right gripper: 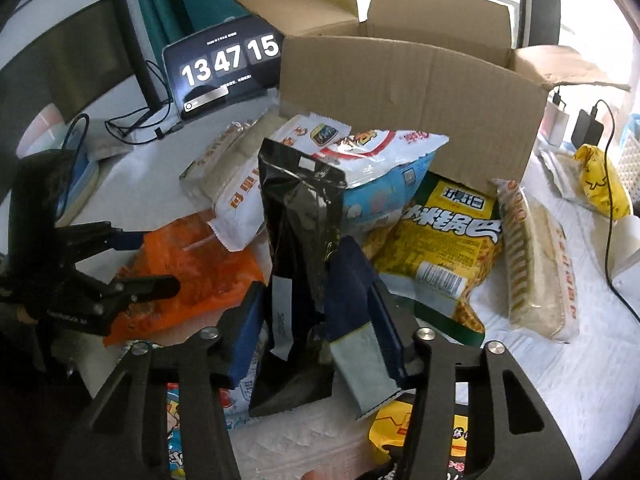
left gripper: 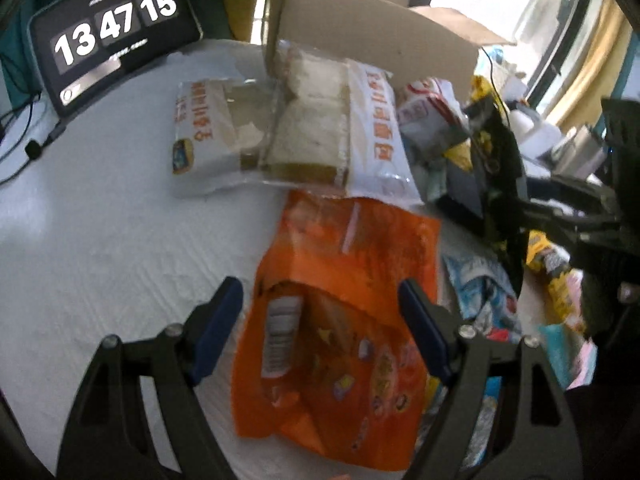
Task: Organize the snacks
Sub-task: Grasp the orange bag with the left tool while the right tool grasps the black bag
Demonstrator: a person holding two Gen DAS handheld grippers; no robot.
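Nearest in the right wrist view, we see the right gripper [right gripper: 302, 316] with its blue pads closed partway against a black pouch [right gripper: 298, 240], which stands upright between them. The jaws press the pouch's lower half from both sides.

In the left wrist view, the left gripper [left gripper: 320, 320] is spread wide and grasps nothing. We see its two blue pads straddling the lower part of an orange snack bag [left gripper: 340, 312], which lies flat on the white counter [left gripper: 100, 240].

Beyond the orange bag, we find two clear-windowed bread packs [left gripper: 296, 132] lying side by side on the counter. To the right of the black pouch rests a yellow rice-crisp bag [right gripper: 444, 240], and beside it a long pack of pale cake [right gripper: 536, 264].

Behind the heap stands an open cardboard box [right gripper: 408, 108], its flaps raised. Farthest, at the left, we note a tablet [right gripper: 224, 68] showing a flip clock.
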